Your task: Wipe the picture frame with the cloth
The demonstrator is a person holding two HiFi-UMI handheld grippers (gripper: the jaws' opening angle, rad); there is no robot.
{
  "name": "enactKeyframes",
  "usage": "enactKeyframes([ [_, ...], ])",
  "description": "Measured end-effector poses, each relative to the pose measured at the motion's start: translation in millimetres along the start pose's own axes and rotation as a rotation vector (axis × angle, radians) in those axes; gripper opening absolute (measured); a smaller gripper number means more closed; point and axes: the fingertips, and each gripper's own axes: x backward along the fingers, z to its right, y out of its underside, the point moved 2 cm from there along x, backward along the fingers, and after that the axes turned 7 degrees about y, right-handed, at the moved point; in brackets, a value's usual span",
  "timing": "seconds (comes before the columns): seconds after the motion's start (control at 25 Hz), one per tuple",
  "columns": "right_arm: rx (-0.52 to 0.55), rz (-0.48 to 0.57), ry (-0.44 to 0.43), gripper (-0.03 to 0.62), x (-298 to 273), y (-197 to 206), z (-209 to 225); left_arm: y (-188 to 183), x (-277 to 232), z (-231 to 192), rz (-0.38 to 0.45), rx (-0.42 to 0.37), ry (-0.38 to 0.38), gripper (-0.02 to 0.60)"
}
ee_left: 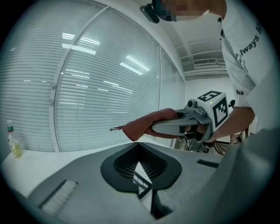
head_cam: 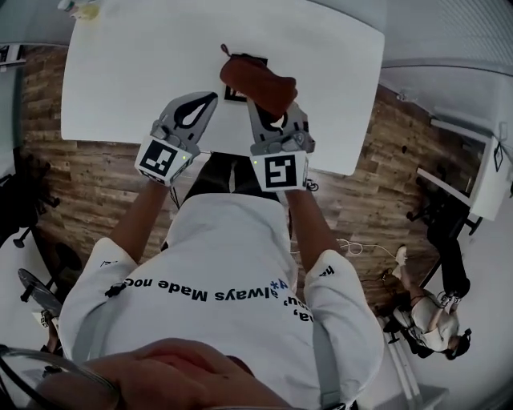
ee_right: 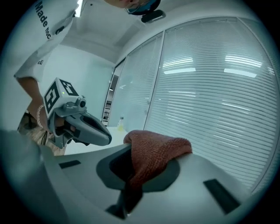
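Observation:
A black picture frame (head_cam: 233,94) lies on the white table (head_cam: 128,72), mostly hidden under a rust-brown cloth (head_cam: 258,82). My right gripper (head_cam: 256,102) is shut on that cloth (ee_right: 155,151), which drapes over its tips and hangs above the frame. My left gripper (head_cam: 211,98) hovers just left of the frame, jaws closed together with nothing in them. From the left gripper view the right gripper (ee_left: 177,127) and the bunched cloth (ee_left: 146,124) show side-on. The left gripper (ee_right: 87,129) appears beside me in the right gripper view.
A small bottle (head_cam: 80,8) stands at the table's far left corner. Glass walls with blinds (ee_left: 100,87) lie beyond the table. The floor is wood planks. A seated person (head_cam: 433,316) and another desk (head_cam: 481,176) are off to the right.

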Motion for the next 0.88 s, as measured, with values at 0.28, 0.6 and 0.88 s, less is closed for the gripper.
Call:
enactKeyframes([
  [0.28,0.098,-0.041,-0.077,0.028,-79.1,73.6,-14.7,104.8,-45.8,-34.0,-0.150,0.029,0.032,0.002],
  [0.6,0.142,-0.153,-0.153,0.028,-142.1,149.0,-24.5,173.8,-78.5,-47.2,-0.262,0.072,0.072,0.002],
  [0.88,0.217,-0.257,-0.230,0.028,-169.1,199.1,-32.3,200.8,-87.3,-45.0,-0.323,0.114,0.075,0.002],
])
